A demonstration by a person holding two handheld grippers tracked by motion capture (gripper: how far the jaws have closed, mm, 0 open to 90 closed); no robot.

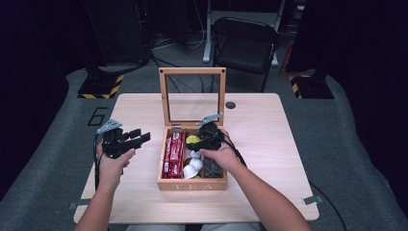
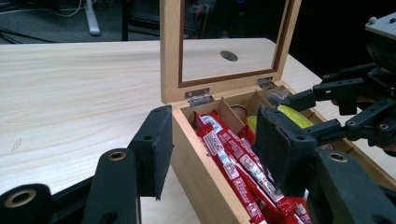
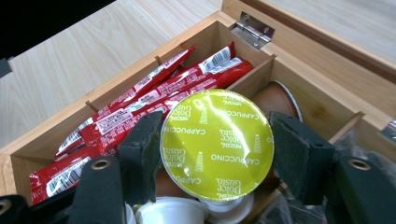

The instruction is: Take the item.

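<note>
A: Right hand pose? Claw state?

B: Forearm enters from 5 o'clock in the high view, hand over the open wooden tea box with a glass-paned lid (image 1: 192, 185). Right gripper (image 1: 206, 139) points down into the middle compartment. In the right gripper view its two pads pinch a round coffee capsule with a yellow-green foil top (image 3: 216, 142), one pad at 9 o'clock of the foil, the other at 3.

A: Where does the capsule sit?

B: Above the middle compartment, over white capsules (image 3: 173, 210) and a brown capsule (image 3: 275, 99).

A: Left side?

B: Left hand (image 1: 111, 166) rests on the light wooden table (image 1: 269, 144) at 9 o'clock of the box. Left gripper (image 1: 134, 138) points toward the box, jaws spread, nothing between them.

A: What does one view add?

B: The foil's print reads solely from the right gripper view. The left gripper view shows the lid hinges and the right gripper's linkage at 3 o'clock.

A: Surroundings?

B: Red stick sachets (image 1: 173, 154) fill the left compartment. Lid stands upright at 12 o'clock. A black folding chair (image 1: 244, 45) stands beyond the table.
</note>
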